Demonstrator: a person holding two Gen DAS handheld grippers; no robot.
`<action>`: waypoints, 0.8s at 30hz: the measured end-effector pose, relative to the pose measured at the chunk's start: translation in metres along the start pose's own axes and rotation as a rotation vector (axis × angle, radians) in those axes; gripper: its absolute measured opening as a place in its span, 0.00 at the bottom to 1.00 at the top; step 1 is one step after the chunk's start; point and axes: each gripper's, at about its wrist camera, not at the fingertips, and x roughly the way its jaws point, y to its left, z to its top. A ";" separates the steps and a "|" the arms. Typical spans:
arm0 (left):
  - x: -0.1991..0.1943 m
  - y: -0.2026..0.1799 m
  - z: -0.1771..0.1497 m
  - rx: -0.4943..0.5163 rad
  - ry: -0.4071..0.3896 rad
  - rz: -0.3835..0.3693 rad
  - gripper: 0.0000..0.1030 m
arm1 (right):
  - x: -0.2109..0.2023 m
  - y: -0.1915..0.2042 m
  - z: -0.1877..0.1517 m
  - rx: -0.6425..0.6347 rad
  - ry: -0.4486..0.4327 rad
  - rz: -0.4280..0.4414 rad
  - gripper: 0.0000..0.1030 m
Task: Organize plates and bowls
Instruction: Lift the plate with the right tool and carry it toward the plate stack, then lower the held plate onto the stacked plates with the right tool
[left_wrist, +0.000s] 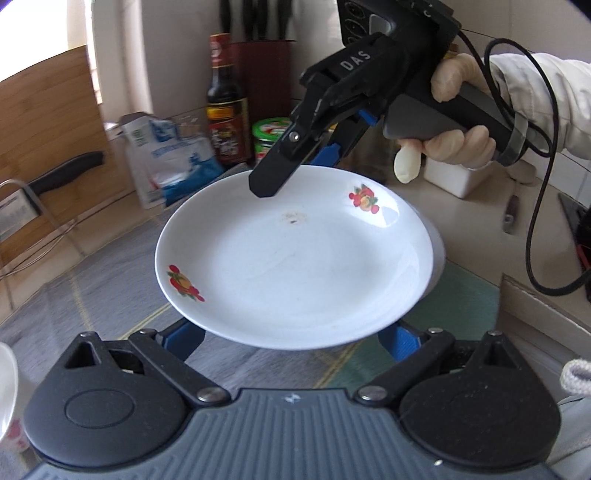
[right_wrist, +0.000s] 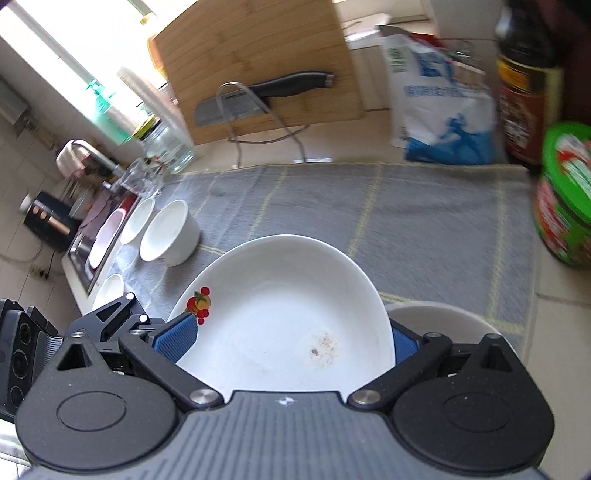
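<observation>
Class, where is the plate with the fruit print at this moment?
The plate is held above the grey mat, between the left gripper at its near edge and the right gripper at its far edge.

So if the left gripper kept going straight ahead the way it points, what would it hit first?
The white fruit-printed plate already lies between its blue pads. Pushed further, the left gripper would likely meet the right gripper at the far rim, though depth is unclear.

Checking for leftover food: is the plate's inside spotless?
No, the fruit-patterned plate has a patch of brown specks near its centre in the right wrist view.
</observation>
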 end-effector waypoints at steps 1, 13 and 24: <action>0.002 -0.002 0.001 0.010 0.000 -0.010 0.96 | -0.002 -0.002 -0.004 0.010 -0.006 -0.007 1.00; 0.022 -0.015 0.008 0.075 0.019 -0.088 0.96 | -0.019 -0.030 -0.032 0.099 -0.040 -0.043 1.00; 0.034 -0.021 0.013 0.102 0.030 -0.107 0.96 | -0.021 -0.046 -0.047 0.144 -0.054 -0.068 1.00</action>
